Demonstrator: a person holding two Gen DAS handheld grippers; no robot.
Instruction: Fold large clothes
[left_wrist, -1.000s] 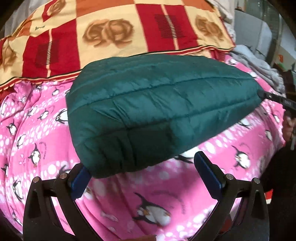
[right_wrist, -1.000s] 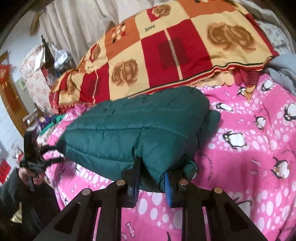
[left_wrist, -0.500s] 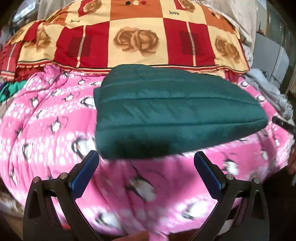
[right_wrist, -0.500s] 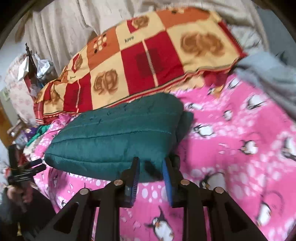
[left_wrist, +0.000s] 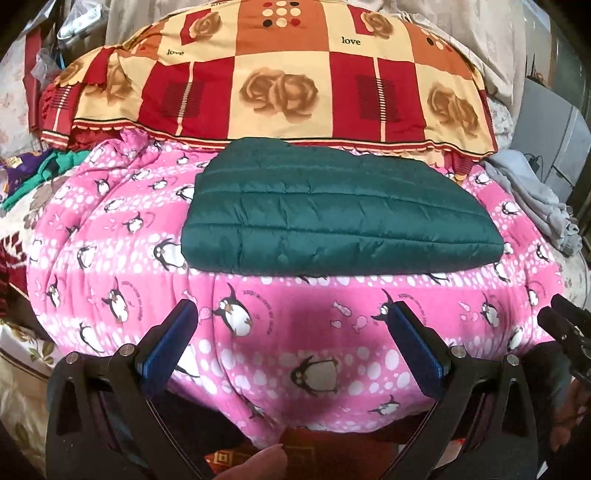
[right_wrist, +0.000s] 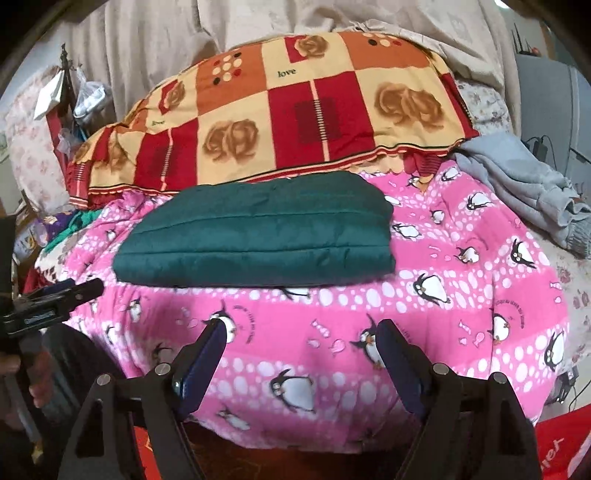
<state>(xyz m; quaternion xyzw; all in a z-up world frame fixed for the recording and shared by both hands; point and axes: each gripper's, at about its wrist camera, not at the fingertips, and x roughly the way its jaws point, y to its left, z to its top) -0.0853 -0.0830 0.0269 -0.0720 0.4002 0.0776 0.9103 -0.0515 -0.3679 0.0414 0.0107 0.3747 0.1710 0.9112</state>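
The green jacket (left_wrist: 340, 210) is lying folded in a neat block on the pink blanket (left_wrist: 295, 332) on the bed, so the folding looks done, and the left hand-held gripper (left_wrist: 295, 347) is hanging wide open while the right hand-held gripper (right_wrist: 299, 354) is opening with nothing in it.

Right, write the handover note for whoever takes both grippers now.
Left gripper: open, empty, short of the bed's near edge.
Right gripper: jaws opening, nothing between them, also clear of the jacket.
Green quilted jacket: lies folded in a flat rectangle on the pink penguin blanket, in front of the red and yellow quilt.
Done: the jacket looks folded.
Left: a grey garment lies crumpled at the right, probably next.
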